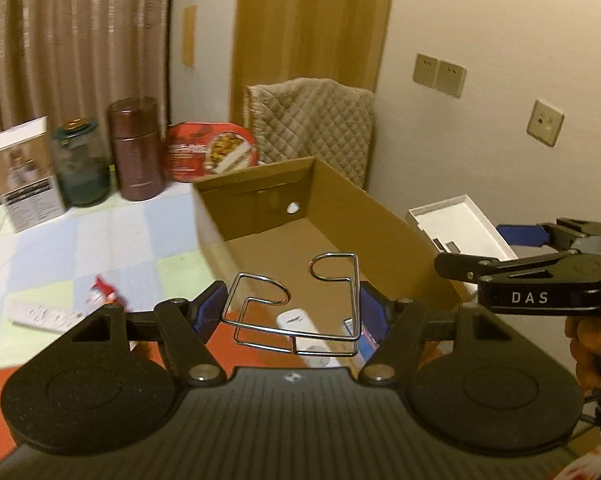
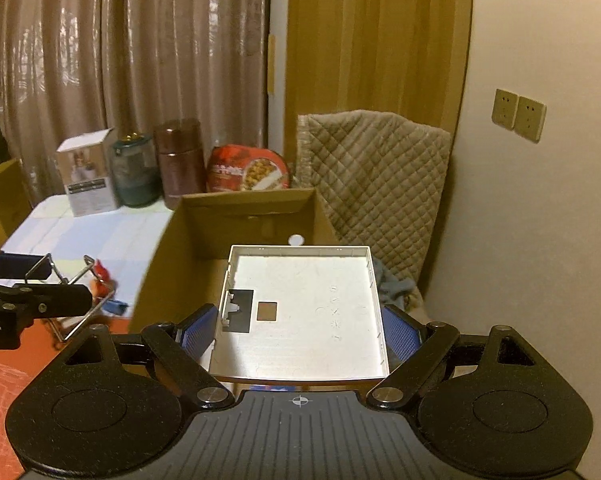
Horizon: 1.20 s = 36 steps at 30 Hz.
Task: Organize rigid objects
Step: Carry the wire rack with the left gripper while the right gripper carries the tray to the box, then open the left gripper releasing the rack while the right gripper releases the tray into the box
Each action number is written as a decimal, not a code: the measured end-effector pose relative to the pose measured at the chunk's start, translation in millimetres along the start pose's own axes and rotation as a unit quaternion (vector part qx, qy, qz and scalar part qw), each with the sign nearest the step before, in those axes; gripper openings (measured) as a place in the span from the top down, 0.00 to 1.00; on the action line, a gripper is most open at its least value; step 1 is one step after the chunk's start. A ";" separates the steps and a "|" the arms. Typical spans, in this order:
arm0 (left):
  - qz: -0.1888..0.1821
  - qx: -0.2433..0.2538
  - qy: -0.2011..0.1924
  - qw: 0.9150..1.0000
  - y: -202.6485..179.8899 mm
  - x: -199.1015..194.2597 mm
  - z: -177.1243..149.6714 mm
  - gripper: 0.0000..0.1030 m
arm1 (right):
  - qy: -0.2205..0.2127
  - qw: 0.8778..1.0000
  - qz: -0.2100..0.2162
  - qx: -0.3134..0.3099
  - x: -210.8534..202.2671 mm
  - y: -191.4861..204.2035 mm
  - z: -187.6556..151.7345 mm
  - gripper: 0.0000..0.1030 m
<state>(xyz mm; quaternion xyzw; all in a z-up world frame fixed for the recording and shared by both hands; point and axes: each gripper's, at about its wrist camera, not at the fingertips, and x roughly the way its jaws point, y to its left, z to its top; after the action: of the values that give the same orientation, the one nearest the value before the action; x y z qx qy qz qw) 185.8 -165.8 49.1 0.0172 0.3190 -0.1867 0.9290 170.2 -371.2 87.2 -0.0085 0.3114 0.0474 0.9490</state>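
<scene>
My left gripper [image 1: 292, 308] is shut on a bent chrome wire rack [image 1: 296, 304], held in the air just in front of the open cardboard box [image 1: 332, 216]. My right gripper [image 2: 300, 328] is shut on a shallow white square tray [image 2: 304, 312], its blue pads against the tray's two sides, over the near edge of the same cardboard box [image 2: 204, 216]. In the left wrist view the right gripper [image 1: 540, 264] and the white tray [image 1: 460, 224] show at the right. In the right wrist view the left gripper [image 2: 28, 280] with the wire rack [image 2: 72, 296] shows at the far left.
At the table's back stand a white carton [image 1: 24, 172], a glass jar [image 1: 82, 164], a brown canister [image 1: 136, 148] and a red food tin [image 1: 212, 152]. A white remote [image 1: 44, 314] and small items lie on the checked cloth. A quilted chair back [image 1: 312, 120] stands behind the box.
</scene>
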 end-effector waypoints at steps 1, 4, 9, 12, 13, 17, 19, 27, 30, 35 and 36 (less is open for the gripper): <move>-0.002 0.003 0.003 1.000 -1.4 7.1 3.3 0.36 | 0.003 1.000 0.002 -0.001 4.7 -4.3 1.3 0.18; -0.010 0.007 0.012 1.000 -3.5 27.6 11.6 0.36 | 0.012 1.000 0.003 -0.008 20.3 -11.2 2.8 0.18; -0.013 0.011 0.023 1.000 -0.1 59.1 28.2 0.36 | 0.027 0.999 0.013 -0.017 46.2 -15.4 3.6 0.18; -0.014 0.020 0.022 0.999 1.5 73.1 38.0 0.36 | 0.035 0.999 0.018 -0.021 58.5 -14.4 3.8 0.18; -0.014 0.022 0.023 0.999 2.5 77.0 40.1 0.36 | 0.038 0.999 0.019 -0.022 63.7 -13.7 4.5 0.18; -0.011 0.027 0.030 0.999 7.5 95.0 45.7 0.36 | 0.047 0.998 0.026 -0.030 79.6 -9.9 5.4 0.18; -0.009 0.032 0.033 0.999 9.7 102.5 46.5 0.36 | 0.051 0.998 0.027 -0.035 86.4 -8.0 5.9 0.18; -0.005 0.058 0.041 0.997 13.9 127.0 49.8 0.36 | 0.064 0.996 0.026 -0.052 110.5 -4.9 6.6 0.18; -0.008 0.065 0.042 0.997 13.8 134.1 52.0 0.36 | 0.066 0.996 0.025 -0.055 116.3 -4.6 7.8 0.18; -0.015 0.075 0.045 0.996 13.5 147.1 56.2 0.33 | 0.070 0.996 0.024 -0.057 123.5 -3.7 9.6 0.18; -0.004 0.077 0.043 0.996 13.7 147.6 56.7 0.28 | 0.071 0.996 0.024 -0.057 124.6 -3.9 9.7 0.18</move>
<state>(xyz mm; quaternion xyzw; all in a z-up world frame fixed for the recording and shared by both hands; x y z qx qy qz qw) 331.2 -211.3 4.6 0.0957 0.3429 -0.2138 0.9097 276.2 -364.1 21.2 -0.0582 0.3748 0.0865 0.9212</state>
